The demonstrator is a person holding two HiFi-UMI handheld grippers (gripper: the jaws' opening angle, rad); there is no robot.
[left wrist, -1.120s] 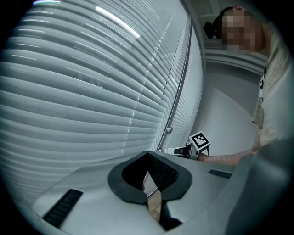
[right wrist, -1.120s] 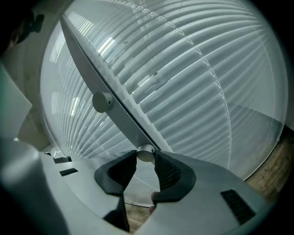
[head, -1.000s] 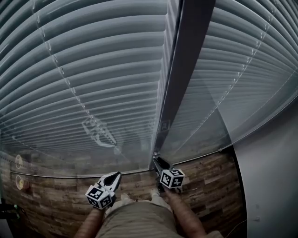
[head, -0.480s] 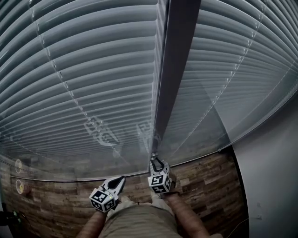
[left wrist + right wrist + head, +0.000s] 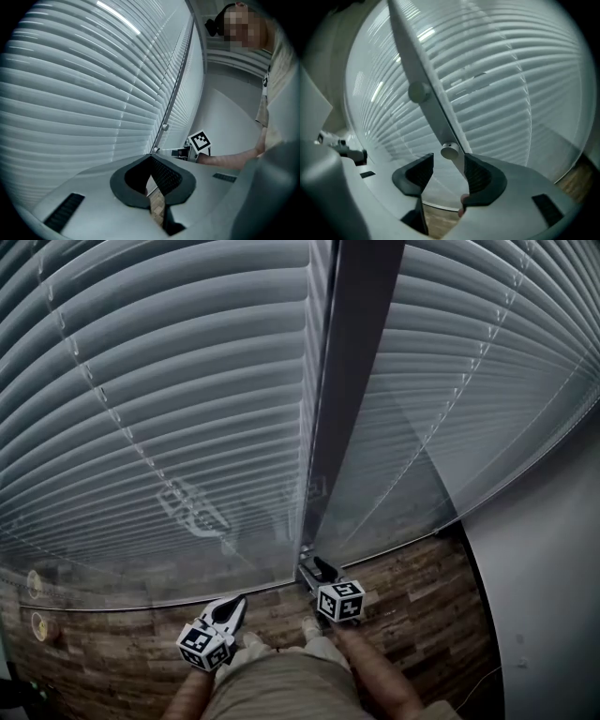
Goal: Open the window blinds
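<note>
While the blinds hang shut: the task looks not yet done.
Right gripper: jaws apart, just been opening, pressing on nothing.
Lower knob: between that gripper's fingertips, nearer its right jaw, untouched.
Post: long axis runs up and away from the right gripper, with the knob at its foot.
Left gripper: jaws together, empty, farther from the knob.
</note>
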